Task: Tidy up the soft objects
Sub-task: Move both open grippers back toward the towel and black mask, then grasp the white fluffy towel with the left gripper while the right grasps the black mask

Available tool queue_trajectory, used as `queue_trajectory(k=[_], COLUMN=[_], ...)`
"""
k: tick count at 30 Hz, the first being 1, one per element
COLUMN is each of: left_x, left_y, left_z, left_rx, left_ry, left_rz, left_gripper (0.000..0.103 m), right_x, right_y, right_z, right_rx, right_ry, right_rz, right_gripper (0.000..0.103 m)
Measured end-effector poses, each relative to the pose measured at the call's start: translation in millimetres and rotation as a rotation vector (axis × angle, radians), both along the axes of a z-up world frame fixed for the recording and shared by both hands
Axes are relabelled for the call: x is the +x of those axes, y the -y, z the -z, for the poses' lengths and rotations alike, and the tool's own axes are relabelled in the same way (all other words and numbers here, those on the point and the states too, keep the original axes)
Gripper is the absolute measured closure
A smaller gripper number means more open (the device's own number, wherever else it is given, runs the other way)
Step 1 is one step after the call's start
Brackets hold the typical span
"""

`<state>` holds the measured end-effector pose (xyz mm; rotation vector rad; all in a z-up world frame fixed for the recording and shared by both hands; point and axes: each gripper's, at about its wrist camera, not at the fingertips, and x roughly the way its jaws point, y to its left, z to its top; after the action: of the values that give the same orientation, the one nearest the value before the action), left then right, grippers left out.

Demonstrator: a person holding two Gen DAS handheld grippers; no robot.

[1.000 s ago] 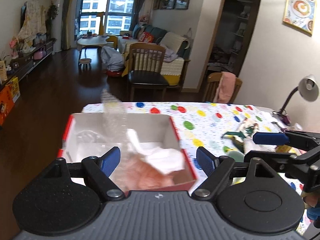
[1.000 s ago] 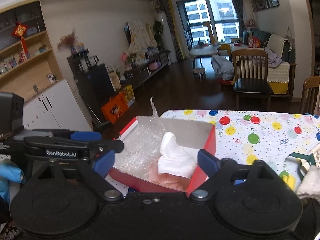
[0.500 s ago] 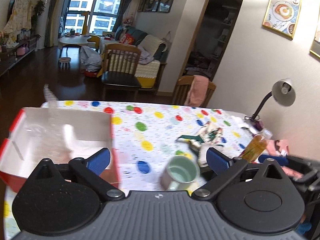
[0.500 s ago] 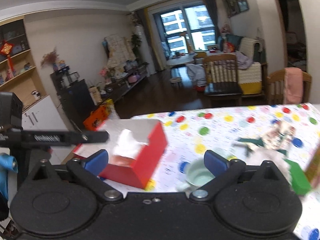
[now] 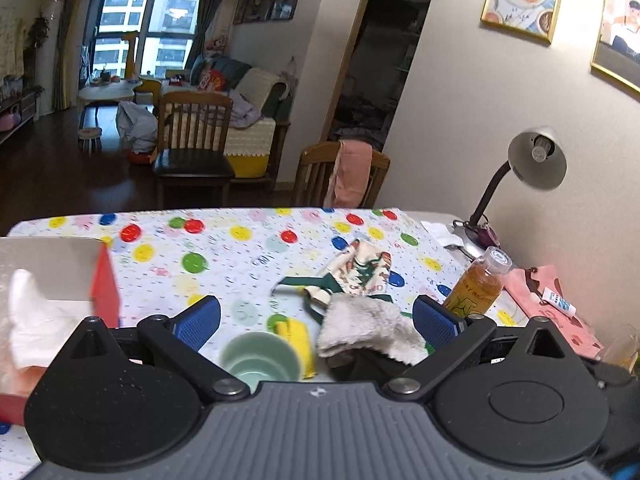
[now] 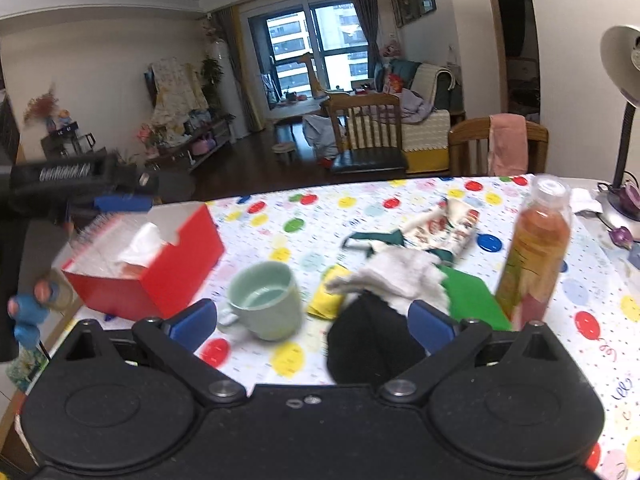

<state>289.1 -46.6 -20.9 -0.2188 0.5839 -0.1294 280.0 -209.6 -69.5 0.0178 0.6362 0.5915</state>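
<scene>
One fluffy white cloth (image 5: 370, 330) beside smooth round mug (image 5: 262, 358).

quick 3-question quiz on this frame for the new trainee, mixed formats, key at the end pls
1. True or false: the left gripper and the right gripper both stand open with nothing gripped.
2. Multiple choice: in the right wrist view, the red box lies where relative to the green mug? A) on its left B) on its right C) stacked on it
3. Fill in: the fluffy white cloth lies partly on top of a ____ soft item.

Key
1. True. Both sets of jaws are wide apart and the pads touch nothing.
2. A
3. black
</scene>
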Motion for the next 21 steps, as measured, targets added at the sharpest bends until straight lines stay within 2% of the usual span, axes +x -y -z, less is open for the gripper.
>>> queue_trajectory(k=[9,21], left_x=[47,113], left_y=[56,112], left_z=[23,71], left_rx=[0.052,0.114], left_ry=[-0.060,-0.251], left_rz=[0.090,0.219], left_gripper=[0.000,0.000], right_x=[17,48], right_y=[18,18], right_z=[37,78], right_rx=[-0.075,-0.120], right_ry=[-0.012,-0.063], right_rz=[0.008,-0.017], right_gripper=[0.001,0.004])
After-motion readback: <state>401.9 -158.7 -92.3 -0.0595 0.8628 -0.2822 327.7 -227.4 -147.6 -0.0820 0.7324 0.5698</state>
